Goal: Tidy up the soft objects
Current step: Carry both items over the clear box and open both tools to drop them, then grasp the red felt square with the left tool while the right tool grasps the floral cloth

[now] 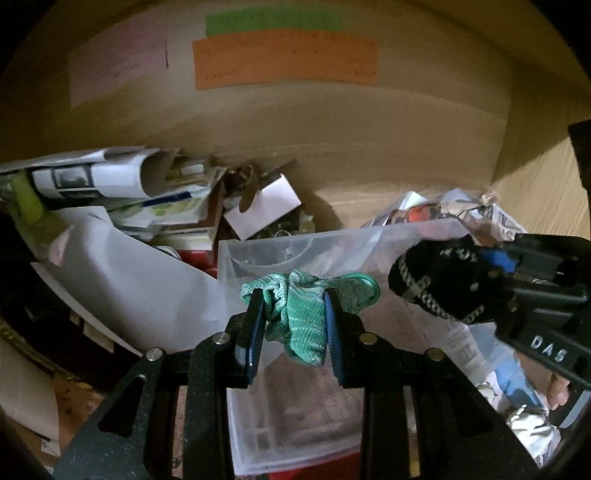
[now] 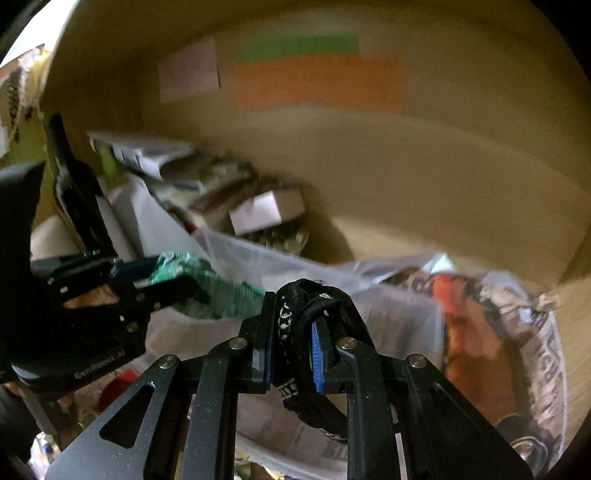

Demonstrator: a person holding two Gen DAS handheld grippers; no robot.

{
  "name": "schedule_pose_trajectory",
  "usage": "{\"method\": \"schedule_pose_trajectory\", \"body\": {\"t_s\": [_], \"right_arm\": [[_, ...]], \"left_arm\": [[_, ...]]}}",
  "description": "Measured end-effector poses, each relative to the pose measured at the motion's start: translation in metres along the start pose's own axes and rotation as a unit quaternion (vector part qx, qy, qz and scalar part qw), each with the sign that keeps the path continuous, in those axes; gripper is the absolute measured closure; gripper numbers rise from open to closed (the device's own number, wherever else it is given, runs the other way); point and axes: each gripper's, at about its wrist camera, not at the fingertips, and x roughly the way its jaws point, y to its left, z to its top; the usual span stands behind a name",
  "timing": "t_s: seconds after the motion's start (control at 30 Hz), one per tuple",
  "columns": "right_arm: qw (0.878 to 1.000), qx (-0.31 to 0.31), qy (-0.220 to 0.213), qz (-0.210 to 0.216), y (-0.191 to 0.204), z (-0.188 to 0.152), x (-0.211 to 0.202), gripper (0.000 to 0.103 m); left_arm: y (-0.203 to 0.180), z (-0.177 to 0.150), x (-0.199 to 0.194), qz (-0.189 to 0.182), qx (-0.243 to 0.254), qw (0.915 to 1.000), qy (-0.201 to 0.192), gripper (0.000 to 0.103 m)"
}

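Left tool (image 1: 295,299) clenched on a bunched green knitted cloth (image 1: 306,310), pinched between the two blue pads (image 1: 255,332), one fold hanging below the fingertips and a loop sticking out past the right pad. Directly under and ahead of that tool, a clear plastic bin (image 1: 258,251), its near-left rim just beyond the cloth. Left of the tool, a large curled white sheet (image 1: 140,280); farther ahead and left, a heap of rolled printed papers (image 1: 110,177) and a small white card (image 1: 266,206) against a tan cardboard wall (image 1: 332,122). High on that wall, an orange paper label (image 1: 284,59), a green one (image 1: 273,22) above it and a pale pink one (image 1: 118,62) to the left. Right tool (image 2: 291,317) clenched on a black fabric piece with white-patterned trim (image 2: 295,306), gripped between its blue pads (image 2: 316,350), a strand of it trailing down beneath the fingers. Seen from the left wrist camera, right tool (image 1: 480,273) just to the right of the green cloth, close but apart, black piece bulging from its tip over the bin's right side. Right of the right tool, a crumpled newspaper bundle (image 2: 535,332) with something orange (image 2: 465,325) inside. Right wrist view blurred.
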Motion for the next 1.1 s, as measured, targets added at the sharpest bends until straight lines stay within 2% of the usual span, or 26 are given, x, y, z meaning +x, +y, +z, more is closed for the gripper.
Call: {"method": "schedule_pose_trajectory", "body": {"t_s": [0.2,0.27,0.33,0.4,0.5,0.7,0.87,1.0,1.1], "right_arm": [[0.998,0.007,0.064,0.025,-0.003,-0.008,0.020,0.086],[0.997,0.004,0.074,0.028,0.000,-0.009,0.022,0.085],[0.996,-0.003,0.081,0.031,0.003,-0.011,0.020,0.082],[0.996,-0.010,0.086,0.030,0.006,-0.012,0.018,0.069],[0.997,-0.020,0.075,0.025,0.010,-0.015,0.007,0.054],[0.999,-0.028,0.038,0.012,0.014,-0.016,-0.022,0.041],[1.000,-0.023,-0.002,0.005,0.017,-0.020,-0.051,0.029],[0.999,-0.020,-0.026,-0.003,0.019,-0.029,-0.069,0.020],[0.999,-0.021,-0.037,-0.009,0.019,-0.037,-0.078,0.019]], "left_arm": [[-0.003,-0.004,0.007,0.001,0.009,0.9998,0.016,0.069],[-0.001,-0.005,0.004,-0.003,0.005,0.9998,0.019,0.062],[0.001,-0.007,-0.003,-0.010,0.001,0.9998,0.019,0.055],[0.003,-0.007,-0.008,-0.013,-0.001,0.9998,0.014,0.052],[0.006,-0.009,-0.025,-0.017,-0.003,0.9998,0.001,0.046],[0.013,-0.012,-0.059,-0.018,-0.008,0.9992,-0.034,0.028],[0.020,-0.021,-0.085,-0.016,-0.012,0.9982,-0.057,0.009],[0.023,-0.034,-0.094,-0.014,-0.012,0.9981,-0.058,0.002],[0.023,-0.044,-0.092,-0.018,-0.012,0.9988,-0.045,0.002]]}}
